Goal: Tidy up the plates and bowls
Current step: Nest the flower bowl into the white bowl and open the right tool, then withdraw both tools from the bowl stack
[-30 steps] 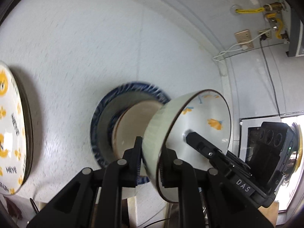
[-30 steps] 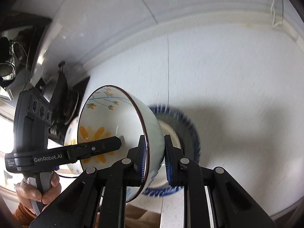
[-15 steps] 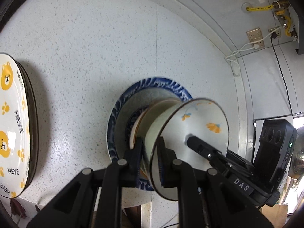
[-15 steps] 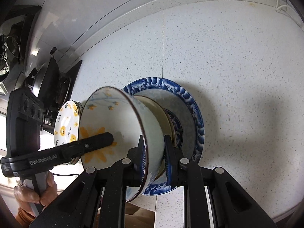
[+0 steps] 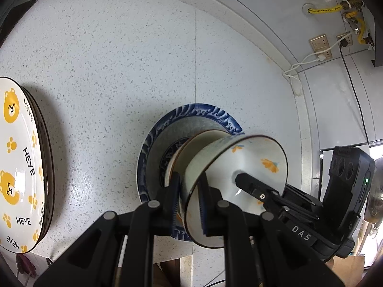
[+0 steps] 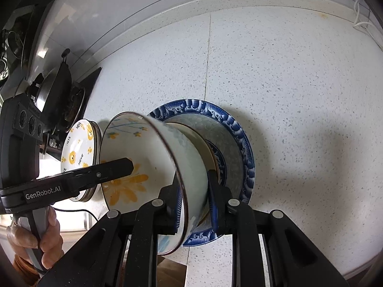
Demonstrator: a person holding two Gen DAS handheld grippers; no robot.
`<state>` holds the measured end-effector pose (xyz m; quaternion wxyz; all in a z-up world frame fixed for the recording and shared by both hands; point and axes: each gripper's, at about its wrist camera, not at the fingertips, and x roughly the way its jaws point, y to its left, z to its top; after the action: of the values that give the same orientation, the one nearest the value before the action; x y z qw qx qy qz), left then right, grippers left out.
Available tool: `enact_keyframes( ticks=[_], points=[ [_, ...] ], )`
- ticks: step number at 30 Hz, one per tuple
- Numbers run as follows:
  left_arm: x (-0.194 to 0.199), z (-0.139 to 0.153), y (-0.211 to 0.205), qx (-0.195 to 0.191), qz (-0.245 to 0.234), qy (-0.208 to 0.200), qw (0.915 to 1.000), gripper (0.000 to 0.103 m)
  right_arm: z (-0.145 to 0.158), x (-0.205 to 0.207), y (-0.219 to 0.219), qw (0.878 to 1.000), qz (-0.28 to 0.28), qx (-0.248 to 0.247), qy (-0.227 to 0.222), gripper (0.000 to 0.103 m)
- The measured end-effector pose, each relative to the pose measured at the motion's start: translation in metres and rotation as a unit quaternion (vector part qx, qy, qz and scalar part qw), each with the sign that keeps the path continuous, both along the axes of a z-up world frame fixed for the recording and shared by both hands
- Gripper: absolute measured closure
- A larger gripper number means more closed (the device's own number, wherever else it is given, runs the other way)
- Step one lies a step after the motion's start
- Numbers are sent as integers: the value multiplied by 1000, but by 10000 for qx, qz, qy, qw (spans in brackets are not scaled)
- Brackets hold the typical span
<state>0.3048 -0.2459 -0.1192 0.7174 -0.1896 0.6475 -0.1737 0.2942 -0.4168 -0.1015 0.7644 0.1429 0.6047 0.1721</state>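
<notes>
Both grippers clamp the rim of one flowered bowl [image 5: 241, 167] from opposite sides. Left gripper [image 5: 189, 201]: one finger outside the wall, one inside, pads pressed on the rim nearest its camera. Right gripper [image 6: 195, 198]: same hold on the opposite rim, jaws narrow with the bowl wall between them; whether the outer pad presses fully on the wall is hard to make out.

The bowl [image 6: 148, 165] is white with a dark rim line and orange flowers inside. Its foot sits in a tan bowl [image 5: 203, 138], of which only a crescent of rim shows. That tan bowl rests on a blue-rimmed plate [image 5: 191, 113] lying flat on the speckled white counter [image 5: 119, 59]. The flowered bowl hides where its base meets the tan bowl, so I cannot tell whether it is fully seated or just above it.

In the left wrist view, the right gripper's finger pokes into the bowl from the right. In the right wrist view, the left gripper's finger does the same from the left, and a hand [image 6: 36, 241] holds that gripper's handle, cut off at the frame edge.

Further left on the counter, well apart from the blue plate [image 6: 234, 129], is a stack of bear-print plates [image 5: 16, 162], cut off by the frame edge. Count of plates in the stack unclear.

Far background: the wall behind the counter carries power sockets [image 5: 320, 45] with a white cable and yellow hose fittings [image 5: 335, 7]. A dark pan [image 6: 55, 88] sits on a stove at far left, blurred.
</notes>
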Motion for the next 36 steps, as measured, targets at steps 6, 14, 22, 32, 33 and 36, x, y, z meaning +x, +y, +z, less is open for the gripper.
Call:
enact_keyframes(
  ticks=[6,14,22,32,33,36],
  points=[
    [1,7,8,121,117,-195,9997,87,3,0,-1,9999,67,-65,-52,83],
    [2,13,21,96,248,-362,9990,87,17,-2,-2,9993,36,-144,-342,67],
    [-13,32,32,-30,115,-959,9953,34,44,-20,-22,9952,-203,-101,-951,56],
    [-40,46,44,-104,-89,-1468,9891,31,56,-74,-41,9881,-547,-47,-1439,40],
    [-43,47,46,-112,-127,-1534,9880,31,55,-80,-40,9876,-534,-81,-1474,37],
    [-51,47,47,-87,-249,-1579,9871,31,54,-89,-34,9872,-408,-184,-1531,33]
  ],
)
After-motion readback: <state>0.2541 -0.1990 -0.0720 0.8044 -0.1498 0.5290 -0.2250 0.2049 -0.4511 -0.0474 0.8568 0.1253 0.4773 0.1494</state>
